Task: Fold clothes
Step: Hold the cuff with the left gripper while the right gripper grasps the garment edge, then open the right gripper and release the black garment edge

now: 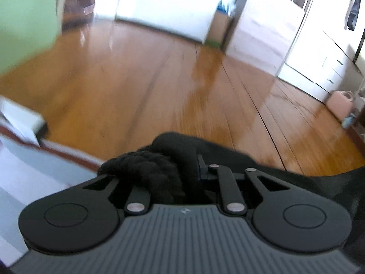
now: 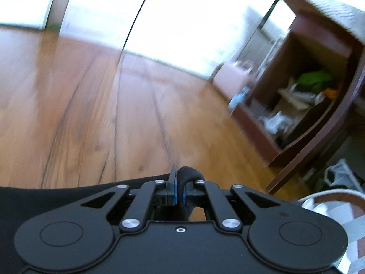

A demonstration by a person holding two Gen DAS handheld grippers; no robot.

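Observation:
A black garment (image 1: 146, 164) is bunched thick between the fingers of my left gripper (image 1: 180, 167), which is shut on it. The cloth covers the left finger and spreads off to the right below the frame edge. In the right wrist view my right gripper (image 2: 179, 193) is shut on a thin fold of the same black garment (image 2: 57, 196). A small loop of cloth pokes up between the blue pads (image 2: 174, 193), and the rest stretches away to the left. Both grippers hold the cloth above a wooden floor (image 1: 159, 86).
A light striped surface with a dark red edge (image 1: 34, 166) lies at lower left, a white box (image 1: 20, 118) beside it. White cupboards (image 1: 319, 64) and a pink bag (image 1: 340, 105) stand at right. An open brown cabinet (image 2: 303, 105) holds mixed clothes.

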